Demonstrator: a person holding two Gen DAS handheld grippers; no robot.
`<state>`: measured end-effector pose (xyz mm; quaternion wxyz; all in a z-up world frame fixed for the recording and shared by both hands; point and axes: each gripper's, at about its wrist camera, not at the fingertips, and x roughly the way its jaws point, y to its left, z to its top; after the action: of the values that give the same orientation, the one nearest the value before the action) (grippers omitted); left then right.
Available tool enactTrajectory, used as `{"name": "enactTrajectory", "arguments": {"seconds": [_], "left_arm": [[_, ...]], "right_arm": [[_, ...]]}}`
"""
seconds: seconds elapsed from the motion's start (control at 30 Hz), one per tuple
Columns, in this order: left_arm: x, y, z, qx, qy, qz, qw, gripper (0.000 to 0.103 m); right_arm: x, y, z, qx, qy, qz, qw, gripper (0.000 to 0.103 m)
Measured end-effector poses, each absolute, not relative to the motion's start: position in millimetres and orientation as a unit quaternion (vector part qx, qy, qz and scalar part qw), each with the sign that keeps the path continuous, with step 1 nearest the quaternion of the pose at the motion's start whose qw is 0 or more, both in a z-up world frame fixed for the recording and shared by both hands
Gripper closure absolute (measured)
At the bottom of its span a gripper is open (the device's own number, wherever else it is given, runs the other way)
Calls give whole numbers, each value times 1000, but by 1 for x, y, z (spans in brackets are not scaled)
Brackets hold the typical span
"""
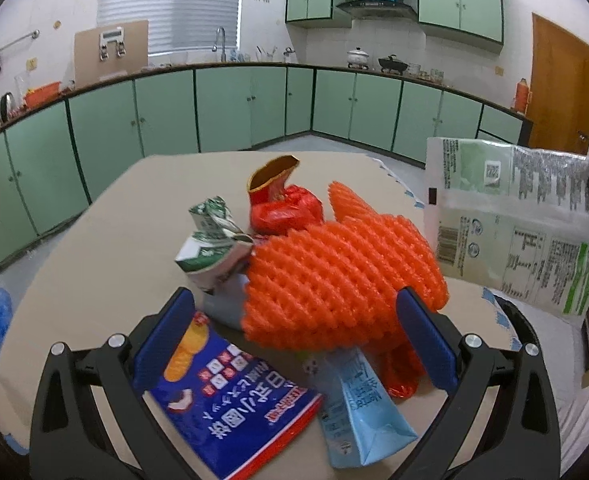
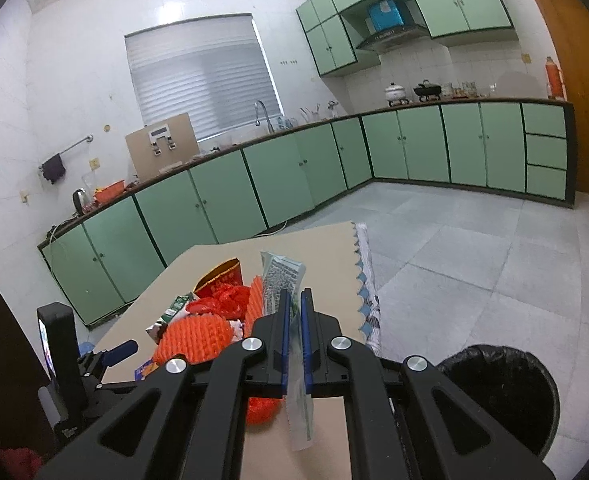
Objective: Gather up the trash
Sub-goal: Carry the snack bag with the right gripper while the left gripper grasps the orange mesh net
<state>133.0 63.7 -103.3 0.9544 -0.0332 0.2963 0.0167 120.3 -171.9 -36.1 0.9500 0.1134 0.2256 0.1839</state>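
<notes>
Presently I hold the right tongs (image 2: 294, 312) clamped on a flat green-and-white plastic wrapper (image 1: 510, 216), edge-on between the blue pads; in the left wrist view the same wrapper hangs at the far right, clear of the table (image 1: 94, 248), printed side showing its barcode and dense text. I judge the step in hand to be carrying this wrapper to the black-lined bin (image 2: 502, 392), which stands on the floor just off the table's near right corner. To do it well I would keep the pads tight until the wrapper hangs wholly over the bin's mouth, since so light and broad a sheet may drift or catch on the rim if let go early; its lower end droops below the tongs and should clear the table edge first.

The left tongs (image 1: 294, 336) stand apart, blue pads either side of the orange foam net (image 1: 334, 276) but not visibly pressing it. I would close on the net's middle, where it is thickest; being soft mesh it will likely squash and may drag its neighbours.

Remaining trash lies heaped mid-table: a crushed green-and-white carton (image 1: 214, 240) left of the net, a red crumpled packet (image 1: 282, 204) beyond it, a blue snack bag (image 1: 230, 400) and a pale blue carton (image 1: 362, 412) nearest me, partly beneath the net.
</notes>
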Motion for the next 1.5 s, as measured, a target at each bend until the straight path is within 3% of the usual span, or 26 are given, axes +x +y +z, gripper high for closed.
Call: {"name": "enactTrajectory", "arguments": {"seconds": [0.03, 0.1, 0.23, 0.3, 0.37, 0.7, 0.73, 0.77, 0.8, 0.83, 1.0, 1.07, 1.13, 1.17, 1.23, 1.27, 1.5], "left_arm": [[133, 63, -104, -37, 294, 13, 955, 11], [134, 63, -107, -41, 299, -1, 954, 44], [131, 62, -106, -42, 293, -14, 955, 68], [129, 61, -104, -38, 286, -16, 957, 97], [130, 64, -101, -48, 282, -26, 958, 103], [131, 69, -92, -48, 275, -33, 960, 100], [132, 69, -93, -49, 278, -34, 959, 95], [132, 70, -94, -49, 282, -31, 958, 69], [132, 72, -95, -50, 285, -27, 957, 35], [132, 74, -96, -55, 284, -21, 957, 26], [141, 74, -106, -52, 306, -18, 951, 19], [144, 74, -110, -58, 314, -25, 947, 19], [145, 74, -114, -63, 313, -28, 947, 37], [145, 73, -115, -63, 313, -33, 947, 52], [145, 72, -113, -59, 306, -34, 950, 68], [144, 70, -111, -50, 302, -29, 952, 99], [137, 76, -100, -65, 284, -36, 956, 102]], "right_arm": [[121, -172, -37, 114, 228, 183, 949, 98], [121, -171, -41, 114, 231, 184, 949, 98], [120, -170, -43, 114, 234, 186, 947, 98], [120, -171, -43, 114, 233, 187, 948, 98], [119, -172, -42, 115, 230, 187, 948, 98], [117, -180, -39, 124, 225, 181, 949, 98], [117, -179, -39, 124, 226, 181, 949, 98], [117, -179, -40, 124, 227, 180, 949, 98], [117, -179, -41, 124, 228, 180, 949, 98], [117, -179, -41, 123, 229, 180, 949, 98], [121, -175, -43, 123, 236, 179, 947, 98], [122, -174, -43, 120, 237, 179, 947, 98], [123, -174, -44, 118, 240, 178, 947, 98], [123, -173, -45, 118, 241, 178, 947, 98], [124, -171, -46, 118, 244, 179, 946, 98], [124, -170, -47, 117, 246, 180, 945, 98], [122, -168, -49, 112, 248, 183, 945, 98]]}}
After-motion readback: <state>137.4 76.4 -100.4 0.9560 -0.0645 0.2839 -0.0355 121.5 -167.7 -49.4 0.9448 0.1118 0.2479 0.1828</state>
